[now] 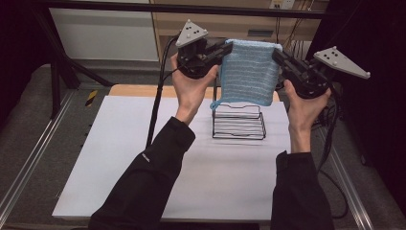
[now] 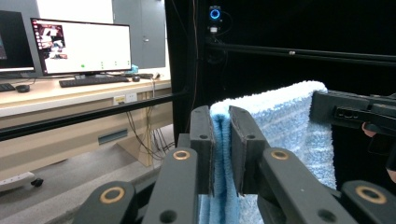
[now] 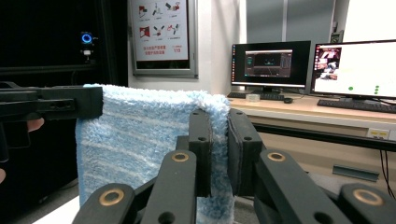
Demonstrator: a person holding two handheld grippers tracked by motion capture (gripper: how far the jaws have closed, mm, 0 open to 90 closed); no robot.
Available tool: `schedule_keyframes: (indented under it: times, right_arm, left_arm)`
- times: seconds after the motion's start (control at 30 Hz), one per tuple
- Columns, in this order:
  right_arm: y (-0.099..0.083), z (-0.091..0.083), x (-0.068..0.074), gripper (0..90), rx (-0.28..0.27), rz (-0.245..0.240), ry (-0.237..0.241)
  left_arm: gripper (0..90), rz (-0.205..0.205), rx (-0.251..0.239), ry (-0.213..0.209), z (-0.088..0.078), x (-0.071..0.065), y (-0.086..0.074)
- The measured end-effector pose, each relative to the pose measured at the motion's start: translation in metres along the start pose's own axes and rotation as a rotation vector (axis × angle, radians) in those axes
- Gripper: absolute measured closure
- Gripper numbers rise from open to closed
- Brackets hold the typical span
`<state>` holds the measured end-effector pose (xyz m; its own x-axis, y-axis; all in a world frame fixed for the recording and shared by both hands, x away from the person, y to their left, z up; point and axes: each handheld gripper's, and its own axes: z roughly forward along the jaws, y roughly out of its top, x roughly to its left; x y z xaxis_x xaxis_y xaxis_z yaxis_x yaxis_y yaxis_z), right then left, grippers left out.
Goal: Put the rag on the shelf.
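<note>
Looks like a lab. Beyond the left claw (image 2: 220, 154), lit monitors (image 2: 81, 45) and a keyboard (image 2: 93, 81) on a long desk (image 2: 70, 100). Behind the right claw (image 3: 219, 154), an instruction poster (image 3: 161, 30) and black frame bars (image 1: 191, 8).

Wire rack (image 1: 239, 122) on white table (image 1: 143, 163)

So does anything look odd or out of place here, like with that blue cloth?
Nothing much. The blue towel hangs flat, pinched at its top corners by the left gripper and right gripper, above the wire rack. Only a loose loop dangles from its lower left corner.
</note>
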<state>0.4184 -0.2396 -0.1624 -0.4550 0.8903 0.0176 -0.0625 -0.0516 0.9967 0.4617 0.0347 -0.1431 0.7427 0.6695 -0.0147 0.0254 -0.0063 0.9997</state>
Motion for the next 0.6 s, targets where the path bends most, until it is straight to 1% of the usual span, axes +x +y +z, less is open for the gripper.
schedule_keyframes:
  times: [0.23,0.33,0.4,0.47,0.5,0.6]
  right_arm:
    - [0.007,0.016,-0.006,82.0,-0.017,0.002,-0.001]
    - [0.008,0.023,-0.007,82.0,-0.019,0.001,0.002]
    - [0.008,0.027,-0.008,82.0,-0.021,0.002,0.002]
    - [0.009,0.030,-0.009,82.0,-0.023,0.009,0.003]
    - [0.009,0.032,-0.010,82.0,-0.027,0.010,0.003]
    - [0.010,0.039,-0.012,82.0,-0.034,0.010,0.001]
  left_arm:
    - [80.6,0.007,0.000,0.021,0.007,0.009,0.011]
    - [80.6,0.017,0.000,0.028,0.008,0.012,0.015]
    - [80.6,0.006,-0.002,0.024,0.010,0.016,0.017]
    - [80.6,-0.015,-0.009,0.020,0.012,0.021,0.019]
    - [80.5,-0.015,-0.014,0.019,0.014,0.023,0.021]
    - [80.5,0.012,-0.002,0.037,0.018,0.026,0.024]
